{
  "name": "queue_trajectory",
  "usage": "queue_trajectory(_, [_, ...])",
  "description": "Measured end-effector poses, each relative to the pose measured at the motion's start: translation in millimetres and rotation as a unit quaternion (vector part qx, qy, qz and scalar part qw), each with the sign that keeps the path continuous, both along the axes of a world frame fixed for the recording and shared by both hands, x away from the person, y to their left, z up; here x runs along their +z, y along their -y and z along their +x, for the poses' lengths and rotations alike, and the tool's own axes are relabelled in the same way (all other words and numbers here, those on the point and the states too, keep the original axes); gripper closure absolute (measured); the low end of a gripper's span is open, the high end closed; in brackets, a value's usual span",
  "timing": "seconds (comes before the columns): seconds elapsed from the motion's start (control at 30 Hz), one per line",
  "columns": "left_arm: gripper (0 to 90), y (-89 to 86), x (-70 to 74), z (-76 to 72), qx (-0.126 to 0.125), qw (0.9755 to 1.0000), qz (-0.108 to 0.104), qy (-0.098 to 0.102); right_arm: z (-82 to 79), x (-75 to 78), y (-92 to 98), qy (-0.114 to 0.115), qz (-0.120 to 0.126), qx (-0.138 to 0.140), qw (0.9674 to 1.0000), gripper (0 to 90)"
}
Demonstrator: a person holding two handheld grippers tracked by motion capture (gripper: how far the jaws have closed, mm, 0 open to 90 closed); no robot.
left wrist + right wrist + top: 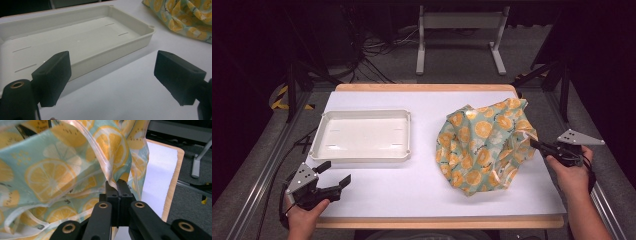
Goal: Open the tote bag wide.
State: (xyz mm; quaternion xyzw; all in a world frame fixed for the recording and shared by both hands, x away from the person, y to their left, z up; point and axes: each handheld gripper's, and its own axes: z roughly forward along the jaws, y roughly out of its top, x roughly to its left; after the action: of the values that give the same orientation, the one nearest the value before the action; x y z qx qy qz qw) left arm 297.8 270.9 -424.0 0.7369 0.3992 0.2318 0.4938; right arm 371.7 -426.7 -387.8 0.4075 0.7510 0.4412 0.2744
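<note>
No brand, label or readable writing anywhere; on the cloth just a print of orange and lemon slices on pale green. Lay crumpled on the right half of the white table, well apart from the shallow white tray on the left half. Wood-edged tabletop, grey carpet around it, cables and a grey metal stand beyond the far edge, dark room behind. Right gripper at the cloth's right edge, jaws clamped together on a fold of its hemmed edge; seen close in the right gripper view, pads pinching the seam, fabric draped above and to the left. Left gripper held above the near left corner of the table, jaws spread wide with nothing between; in the left gripper view, tray empty with thin slots in its floor, cloth at the upper right corner.
</note>
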Motion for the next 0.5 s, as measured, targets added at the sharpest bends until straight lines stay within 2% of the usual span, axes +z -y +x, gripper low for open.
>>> queue_trajectory(0.2, [15.2, 1.1, -0.8, 0.5, -0.001, 1.0, 0.0, -0.003, -2.8, 6.9, 0.6, 0.01, 0.005, 0.003, 0.9999, 90.0])
queue_trajectory(0.5, [15.2, 0.5, -0.8, 0.7, 0.002, 1.0, 0.0, -0.004, -11.9, 31.6, 2.4, 0.043, 0.011, 0.009, 0.999, 90.0])
